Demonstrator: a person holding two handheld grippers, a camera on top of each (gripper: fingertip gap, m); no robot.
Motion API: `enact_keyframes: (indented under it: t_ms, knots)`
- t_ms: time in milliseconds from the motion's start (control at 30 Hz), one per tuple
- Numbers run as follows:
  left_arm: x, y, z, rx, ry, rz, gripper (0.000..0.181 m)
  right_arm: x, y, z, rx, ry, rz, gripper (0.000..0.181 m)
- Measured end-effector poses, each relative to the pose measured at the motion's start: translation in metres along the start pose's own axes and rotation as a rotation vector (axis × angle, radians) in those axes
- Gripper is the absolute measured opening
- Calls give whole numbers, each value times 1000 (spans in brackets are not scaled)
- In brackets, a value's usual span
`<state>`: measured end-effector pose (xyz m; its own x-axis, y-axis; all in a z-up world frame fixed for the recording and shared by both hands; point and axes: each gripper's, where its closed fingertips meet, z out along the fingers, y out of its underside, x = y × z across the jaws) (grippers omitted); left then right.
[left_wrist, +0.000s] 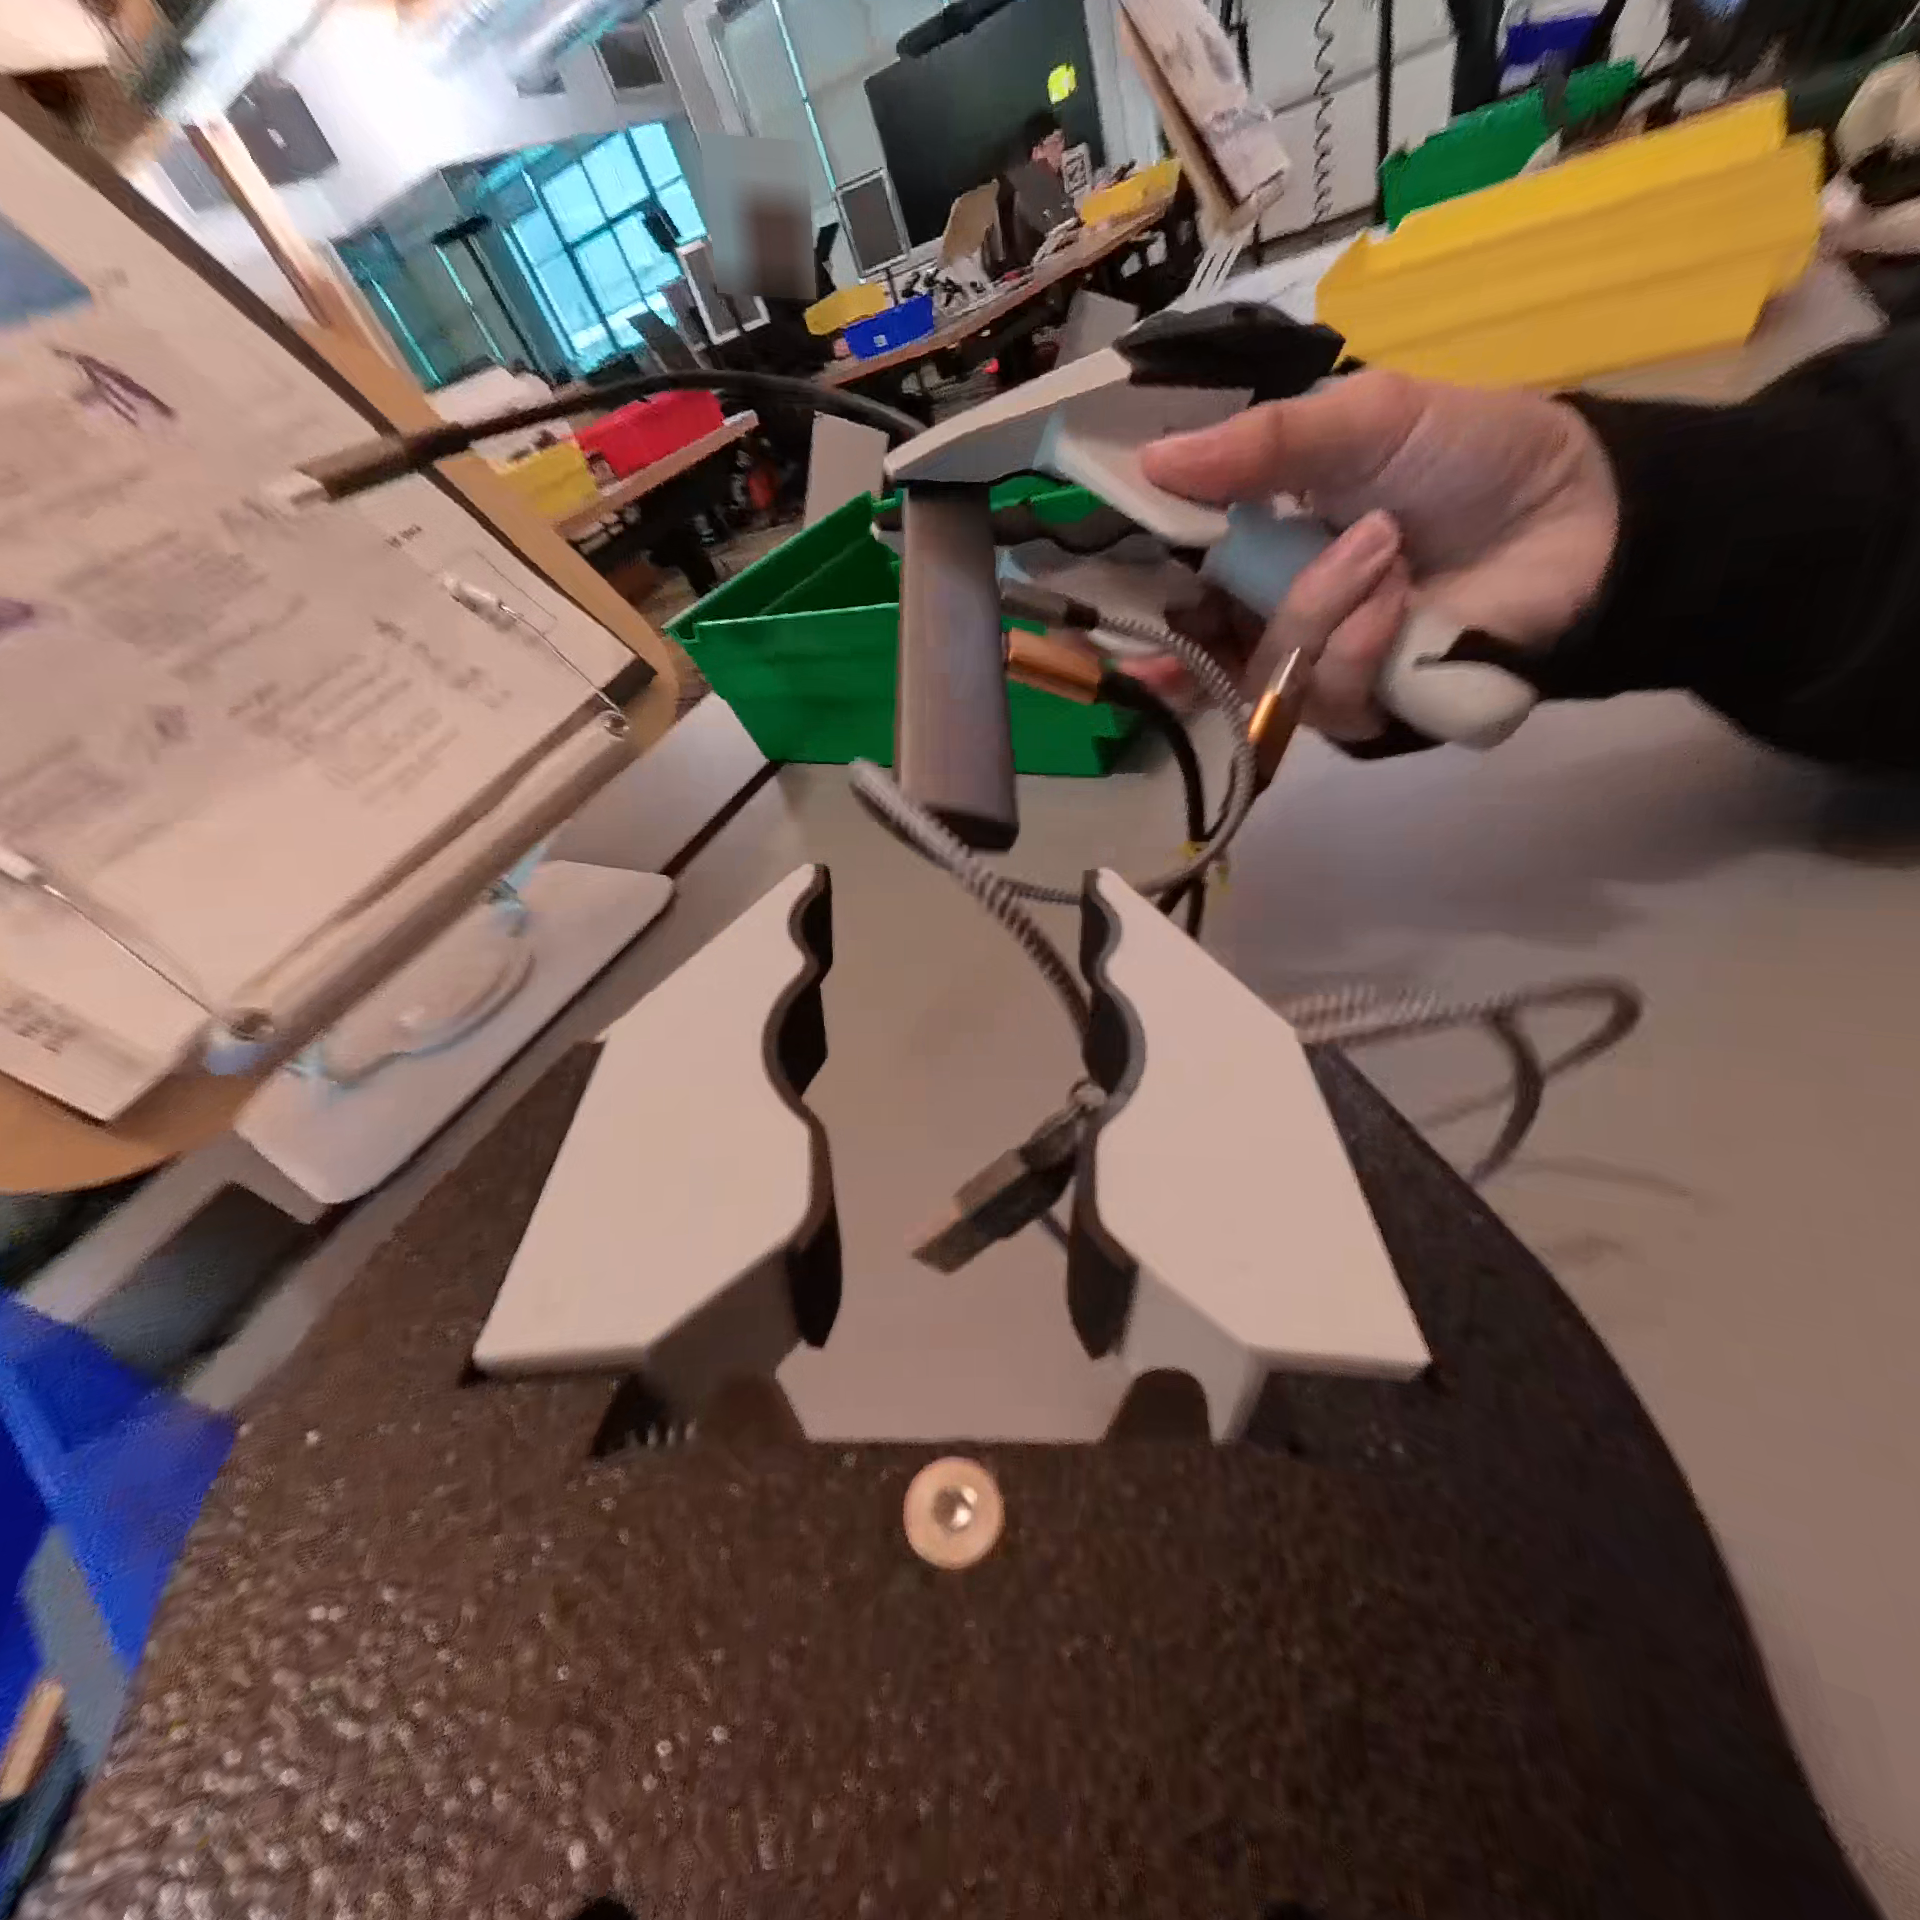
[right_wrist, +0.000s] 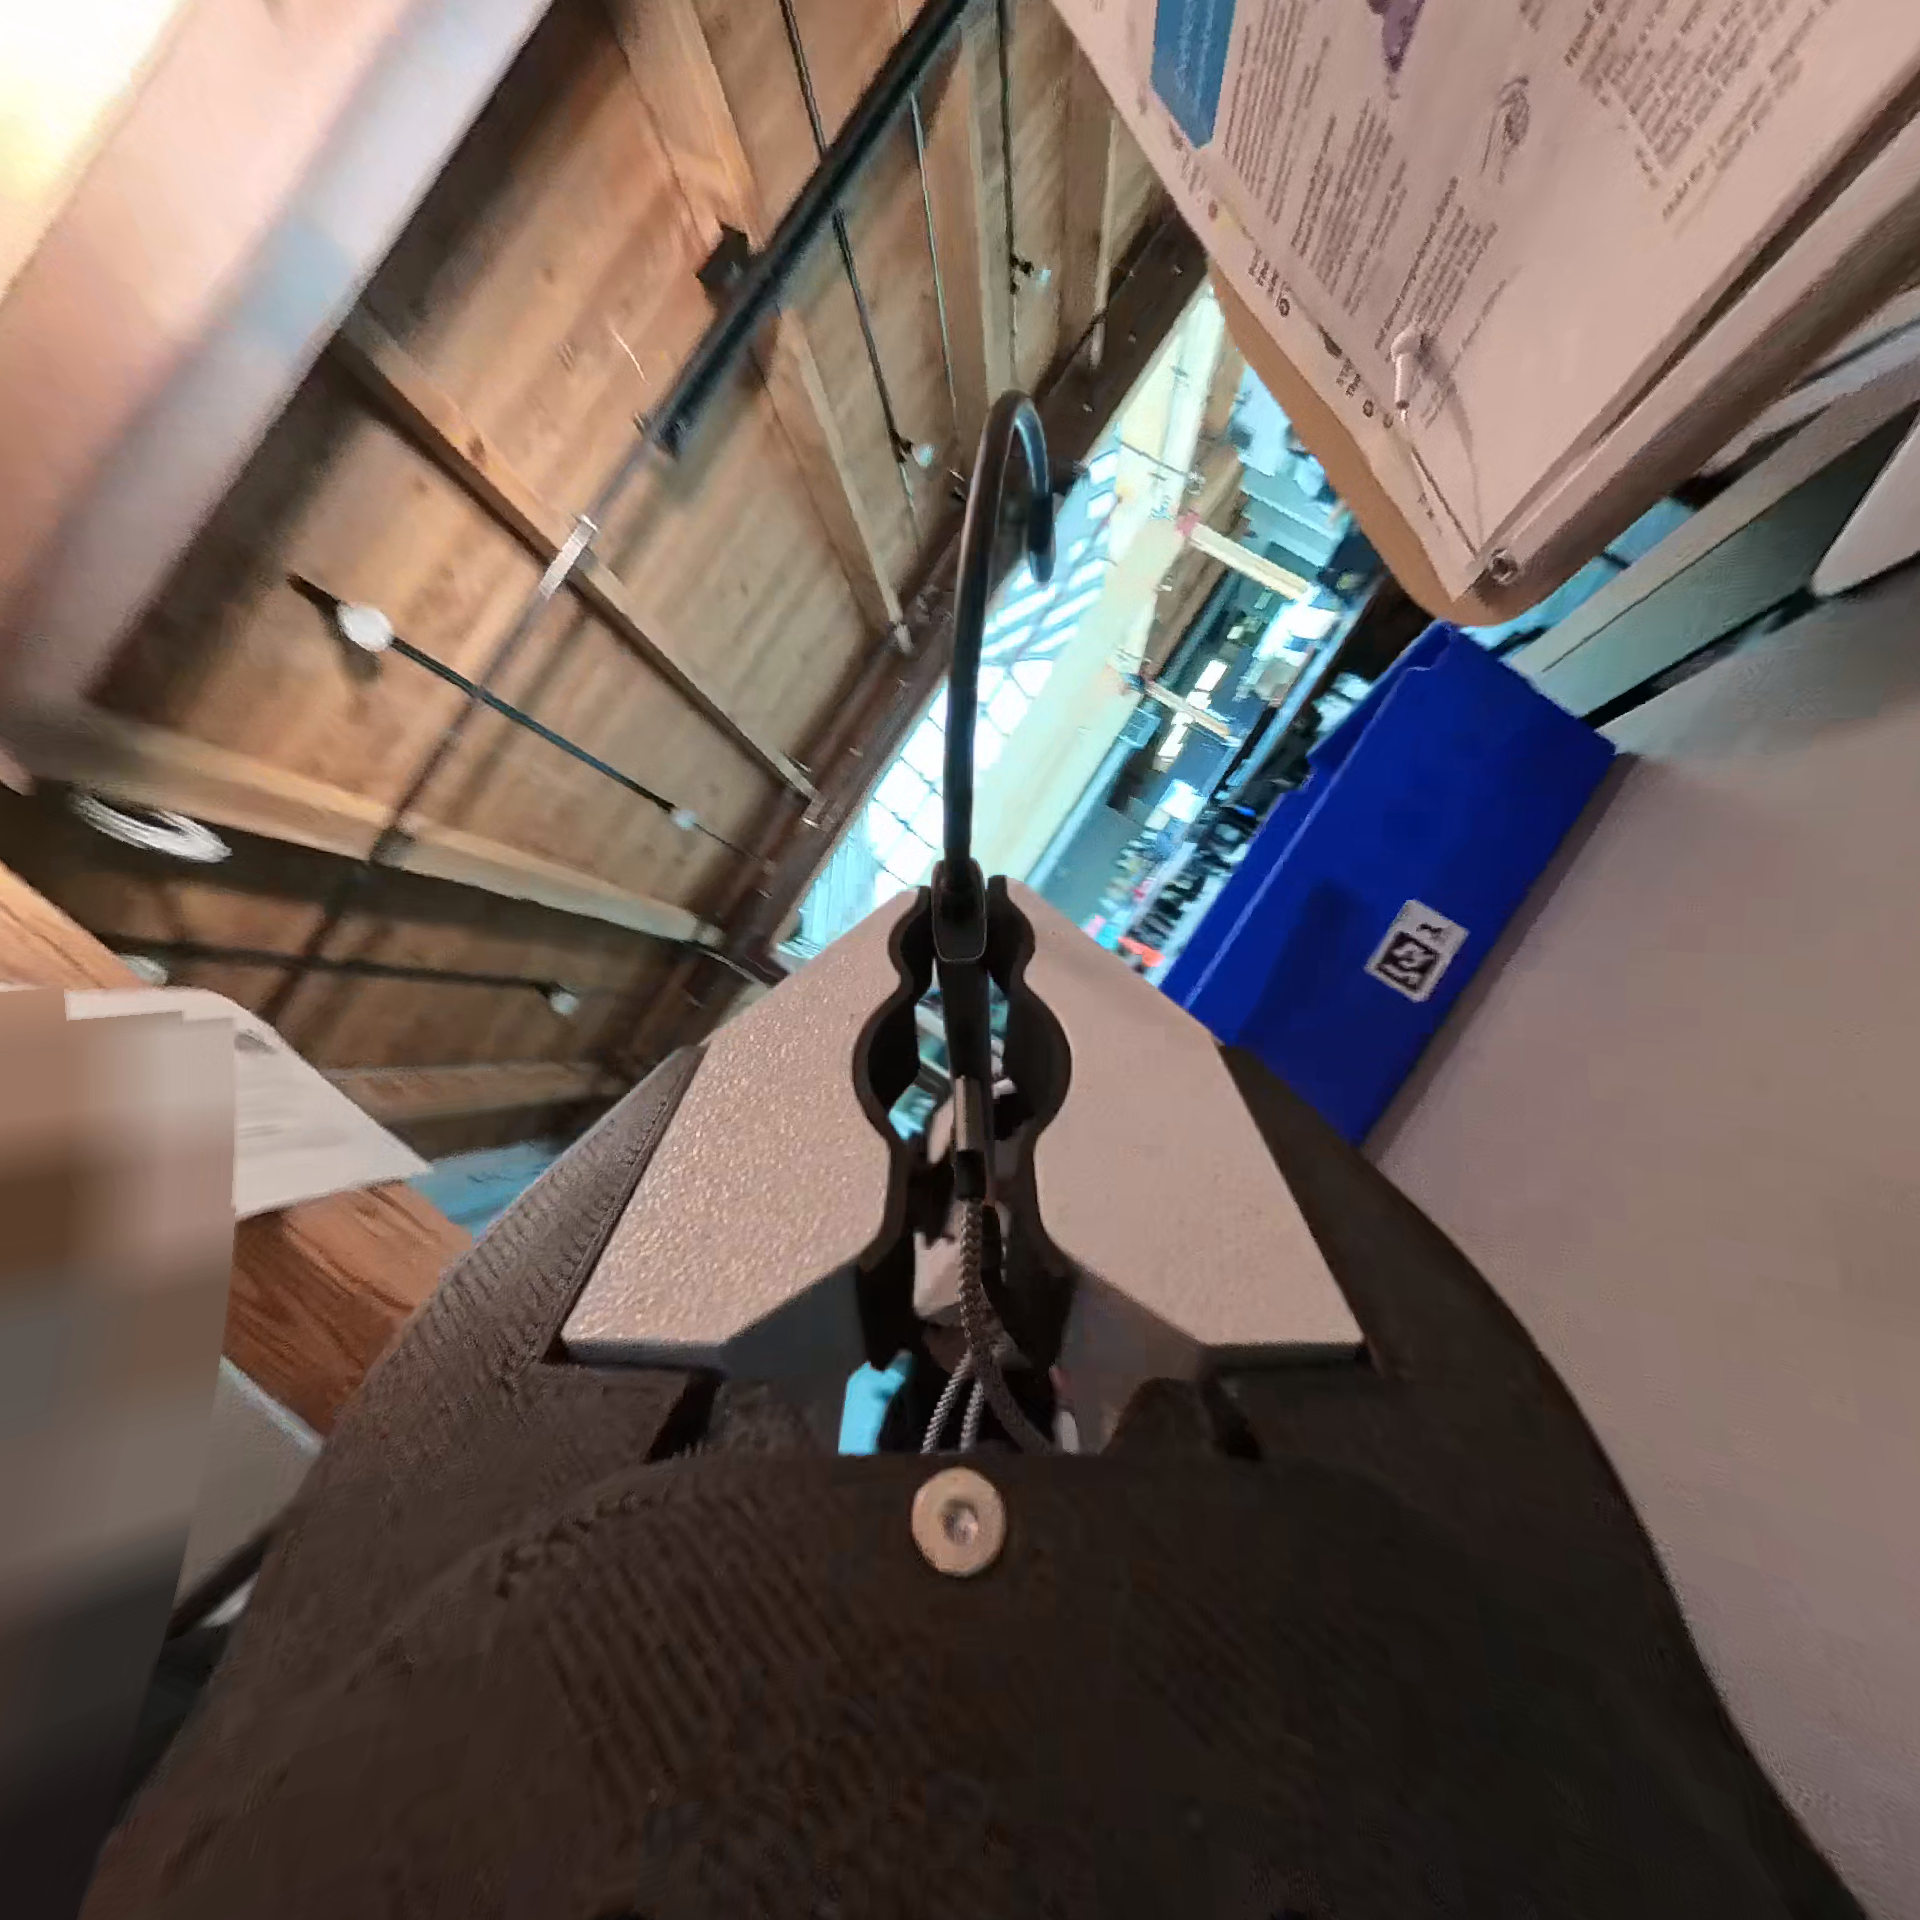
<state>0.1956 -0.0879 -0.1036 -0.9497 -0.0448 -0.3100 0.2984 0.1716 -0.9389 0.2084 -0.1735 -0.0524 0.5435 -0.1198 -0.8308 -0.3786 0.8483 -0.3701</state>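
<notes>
Only the left view shows the braided cable (left_wrist: 997, 914) between the spread left tool (left_wrist: 956, 1122); the right tool (right_wrist: 961, 914), tilted up, pinches a black cable (right_wrist: 961, 665).

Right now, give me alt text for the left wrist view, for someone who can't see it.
The open left gripper hovers over a grey table, a braided cable's USB plug hanging between its fingers. Beyond, a hand holds the right gripper, which grips cables in front of a green bin; a clipboard of papers stands left.

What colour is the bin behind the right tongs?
Green bin, clearest in the left wrist view.
</notes>
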Motion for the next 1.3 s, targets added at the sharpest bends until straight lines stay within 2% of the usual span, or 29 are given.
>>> enact_keyframes:
  t_ms: [67, 167, 233, 300, 333, 433, 533, 633, 733, 867, 967, 1200, 1300]
  knots:
    - [-2, 7, 2, -39, -35, 65, 39, 2, 0, -6, 12, -36, 78, 8]
    - [-28, 30, 3, -157, -188, 23, 28, 11, 7, -8, -20, -40, 126, 8]
    - [-41, 47, -1, -219, -241, -79, 34, 12, 8, -8, -27, -41, 132, 8]
    - [-52, 64, -6, -270, -285, -270, 43, 11, 8, -8, -27, -45, 131, 8]
    - [-51, 67, -5, -266, -255, -337, 49, 14, 7, -9, -14, -32, 130, 8]
    - [-39, 48, -5, -176, -129, -325, 66, 25, 0, -13, 45, 13, 145, 8]
    - [-34, 13, -8, -35, -131, -164, 58, 35, -8, -18, 111, 51, 169, 8]
    - [-15, -16, -7, 84, -128, 35, 52, 38, -6, -17, 112, 48, 194, 8]
    - [1, -12, 3, 41, -118, 182, 52, 36, 5, -11, 68, 27, 215, 8]
    - [4, -8, 9, 9, -162, 313, 44, 23, 22, -1, -11, -27, 217, 8]
    - [10, -12, 11, 33, -162, 346, 24, 19, 27, 3, -22, -45, 216, 8]
    - [12, -24, 10, 101, -197, 291, 21, 18, 26, 4, 5, -76, 232, 9]
    - [8, -24, 11, 102, -213, 213, 21, 19, 25, 4, 23, -79, 237, 8]
